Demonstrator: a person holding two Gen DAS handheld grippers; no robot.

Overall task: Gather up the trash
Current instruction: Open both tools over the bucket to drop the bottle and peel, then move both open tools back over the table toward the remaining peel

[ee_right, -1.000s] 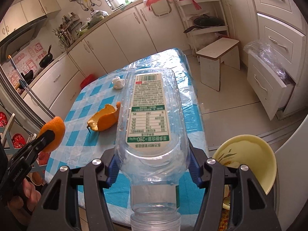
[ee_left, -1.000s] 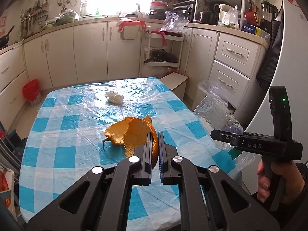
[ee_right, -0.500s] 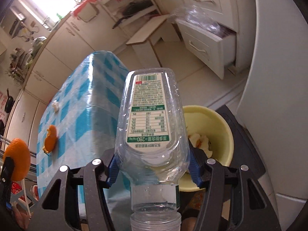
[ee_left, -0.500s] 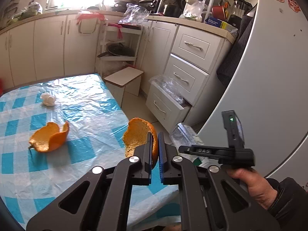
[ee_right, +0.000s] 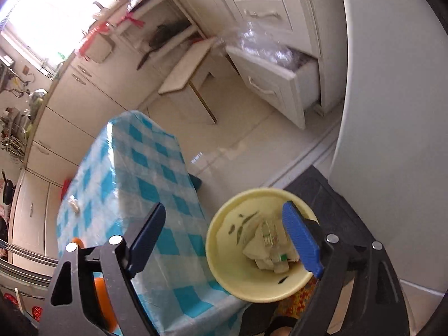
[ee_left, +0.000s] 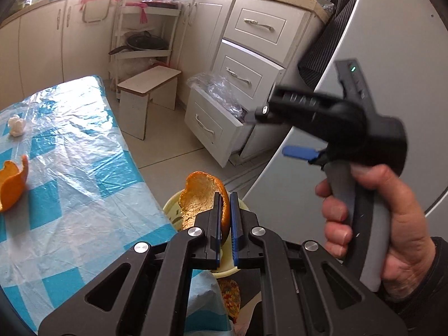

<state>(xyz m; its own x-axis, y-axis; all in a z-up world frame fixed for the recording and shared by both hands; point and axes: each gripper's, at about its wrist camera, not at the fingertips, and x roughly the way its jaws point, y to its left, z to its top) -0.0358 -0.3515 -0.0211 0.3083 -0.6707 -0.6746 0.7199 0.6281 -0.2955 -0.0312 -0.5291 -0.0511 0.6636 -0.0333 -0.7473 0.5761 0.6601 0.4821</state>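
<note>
Pinching orange peel point(ee_left: 202, 199), the left gripper point(ee_left: 225, 196) hides what the opening, empty right gripper point(ee_right: 224, 232) reveals: bin point(ee_right: 224, 266) contents.

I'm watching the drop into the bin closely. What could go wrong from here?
1. The left gripper pinches an orange peel near the yellow bin, whose rim sits tight against the table edge; released off centre, the peel may fall outside.
2. The right gripper, jaws opening with nothing between them, hangs over the bin; both grippers could bump.
3. Another peel and a white wad remain on the table.
</note>
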